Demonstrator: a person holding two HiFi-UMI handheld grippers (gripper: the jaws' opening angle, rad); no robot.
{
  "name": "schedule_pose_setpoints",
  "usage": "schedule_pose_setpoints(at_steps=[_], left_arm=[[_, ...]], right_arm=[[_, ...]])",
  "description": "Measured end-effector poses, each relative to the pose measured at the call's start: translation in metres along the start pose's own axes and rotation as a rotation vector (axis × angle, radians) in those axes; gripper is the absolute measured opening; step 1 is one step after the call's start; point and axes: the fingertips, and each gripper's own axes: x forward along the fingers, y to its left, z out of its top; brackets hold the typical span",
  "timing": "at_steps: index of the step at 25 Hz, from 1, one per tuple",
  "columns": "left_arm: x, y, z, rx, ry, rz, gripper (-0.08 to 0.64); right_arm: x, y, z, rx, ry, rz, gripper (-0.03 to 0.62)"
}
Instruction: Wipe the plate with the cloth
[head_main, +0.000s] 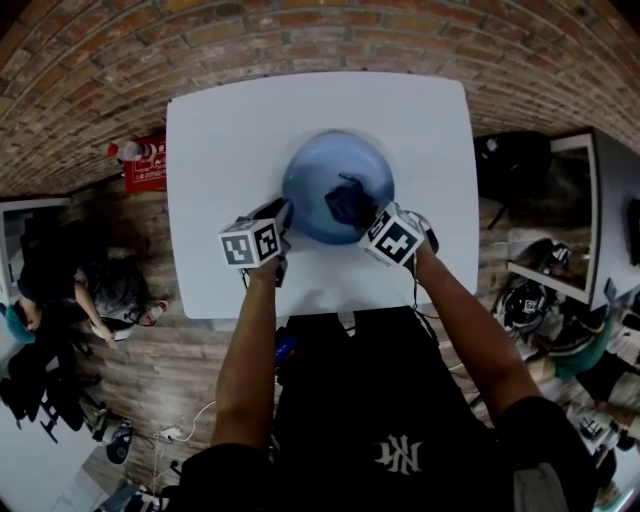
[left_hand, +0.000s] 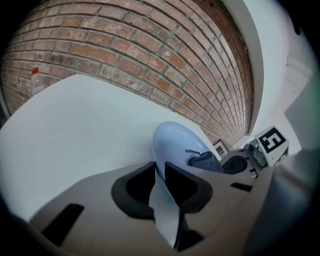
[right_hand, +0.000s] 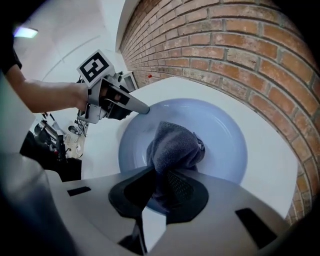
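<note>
Bare forearms (head_main: 248, 350) reach up the head view to a white table (head_main: 220, 130), where the left gripper (head_main: 285, 212) pinches the near-left rim of the blue plate (head_main: 315, 165) lying mid-table, and the right gripper (head_main: 362, 216) holds a dark cloth (head_main: 348, 203) on it. Left gripper view — jaws set narrow, clamped on the plate's rim. Right gripper view — jaws closed on the bunched cloth, which rests on the plate's inner surface, toward its near side.

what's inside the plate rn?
A bunched dark cloth, gripped by the right gripper, near the middle. The plate surface beneath the cloth is hidden.
</note>
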Motion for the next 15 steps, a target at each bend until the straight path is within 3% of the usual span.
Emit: schedule_pose_setpoints(at_steps=[9, 15], left_arm=[[0.000, 0.000, -0.002, 0.003, 0.003, 0.006, 0.063], [0.001, 0.000, 0.000, 0.006, 0.009, 0.005, 0.069]], right_arm=[[-0.008, -0.030, -0.010, -0.011, 0.005, -0.090, 0.066], [-0.017, -0.065, 0.001, -0.045, -0.008, -0.199, 0.066]])
